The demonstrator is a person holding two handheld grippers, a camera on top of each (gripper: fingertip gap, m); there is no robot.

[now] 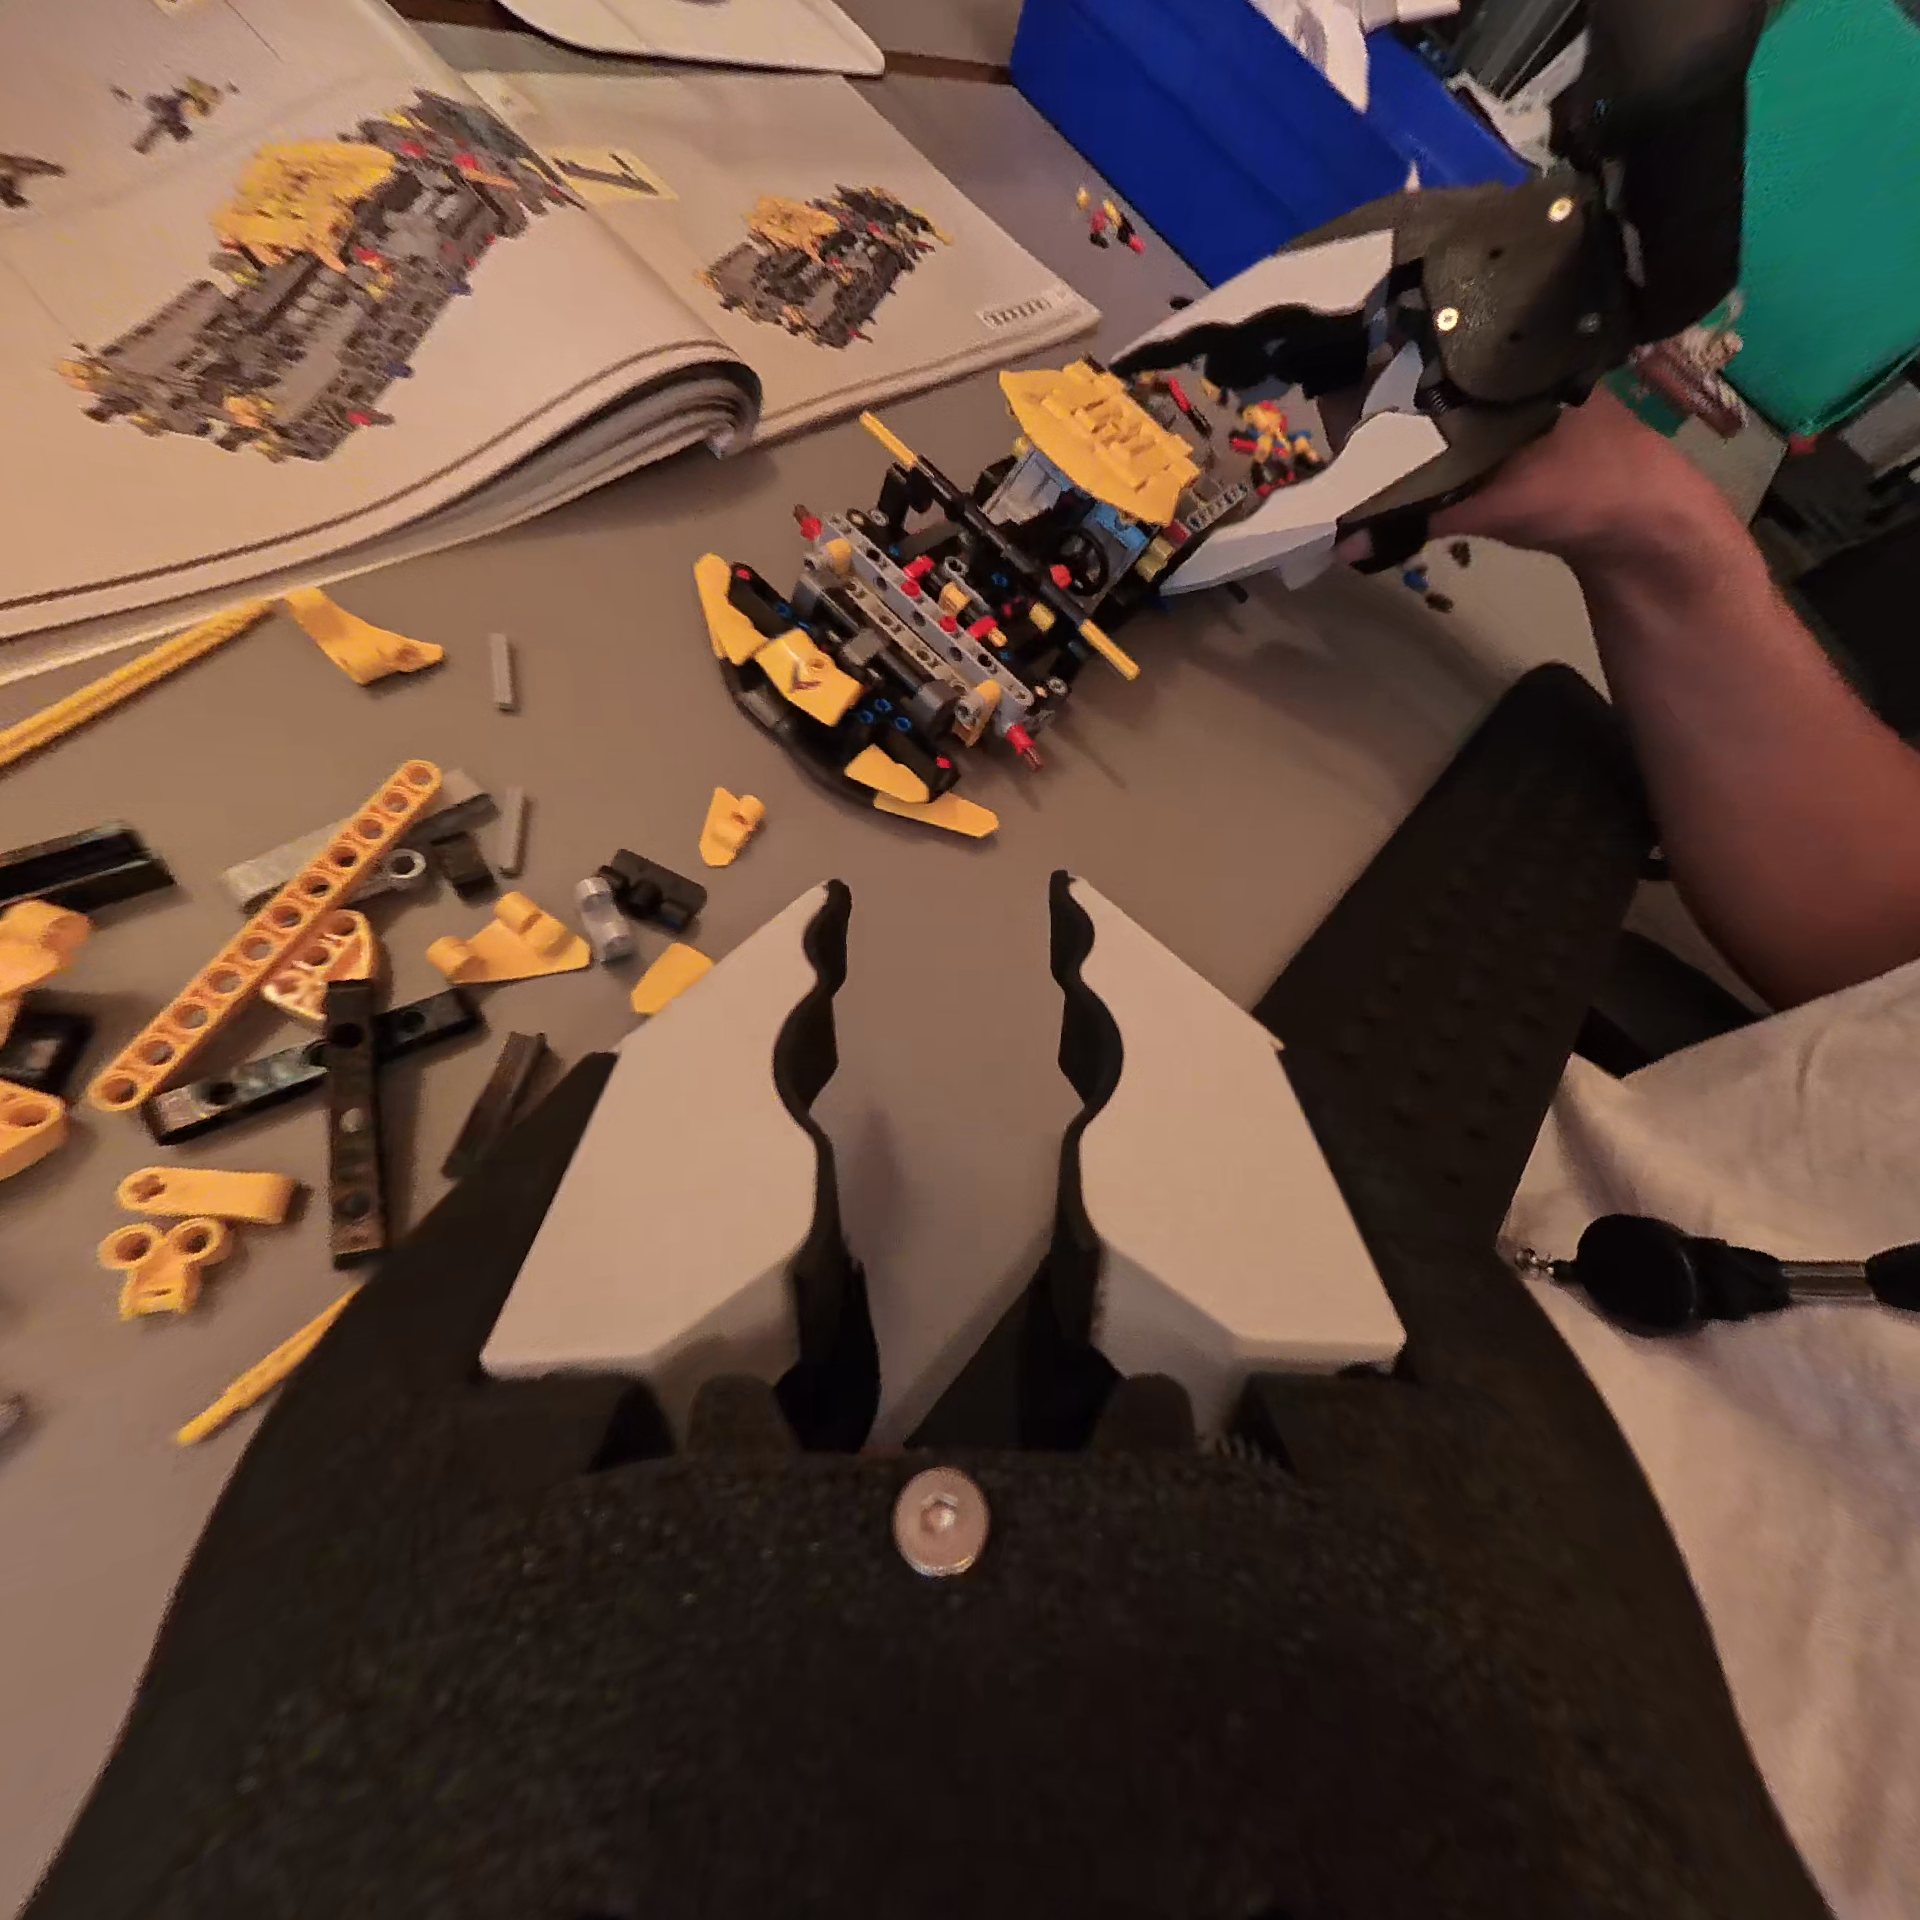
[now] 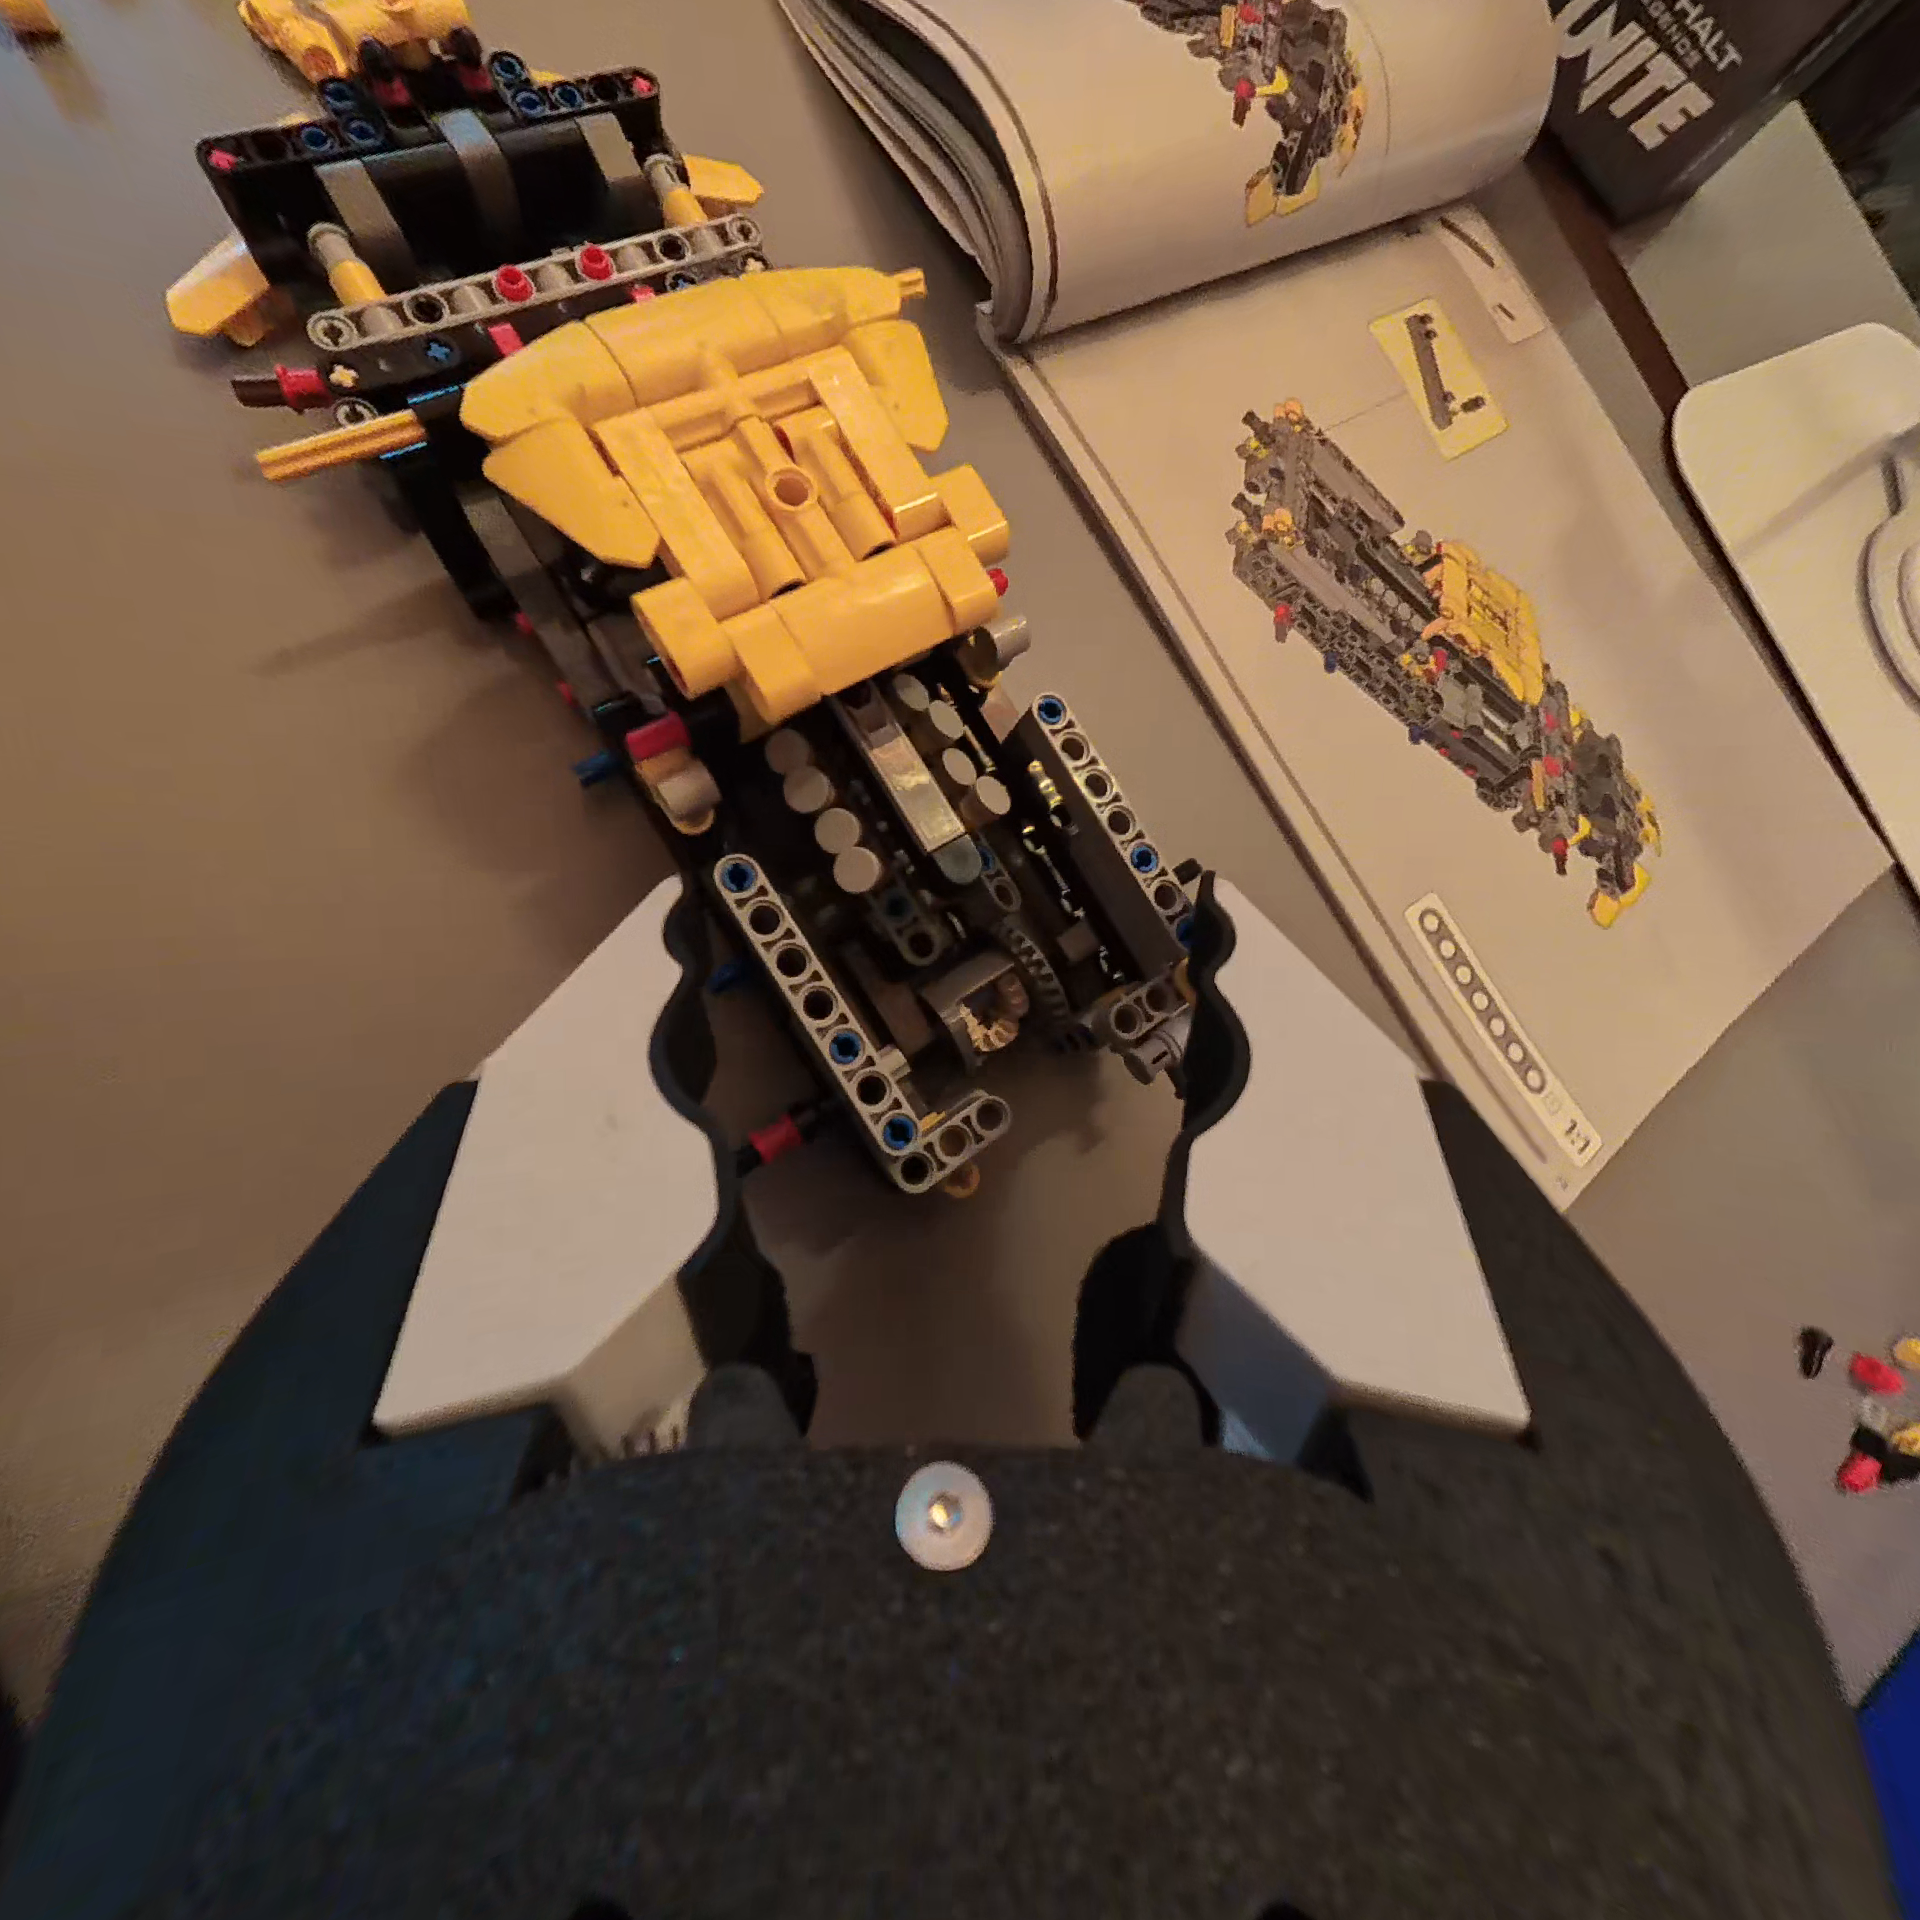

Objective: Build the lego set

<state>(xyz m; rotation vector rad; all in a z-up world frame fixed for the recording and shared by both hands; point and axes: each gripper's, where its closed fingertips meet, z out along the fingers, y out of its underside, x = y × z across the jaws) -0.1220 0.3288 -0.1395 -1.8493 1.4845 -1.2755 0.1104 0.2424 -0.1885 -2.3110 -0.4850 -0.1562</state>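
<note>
A part-built yellow, black and grey lego car (image 1: 935, 613) lies on the grey table (image 1: 1195, 831). In the right wrist view its yellow roof (image 2: 769, 499) points away and its grey-beamed rear sits between my fingers. My right gripper (image 2: 940, 904) is closed around that rear, with both pads touching its sides. It also shows in the left wrist view (image 1: 1195, 468), at the car's far end. My left gripper (image 1: 951, 894) is open and empty, hovering over the table just short of the car's nose.
Loose parts lie at left, among them a long yellow beam (image 1: 270, 925) and black beams. The open instruction booklet (image 1: 416, 312) lies behind them and shows in the right wrist view (image 2: 1403, 623). A blue bin (image 1: 1195, 135), a white tray (image 2: 1808, 540), small pins (image 2: 1870, 1403) and a person's arm (image 1: 1714, 675) are nearby. Tip to tip, the grippers are about 25 cm apart.
</note>
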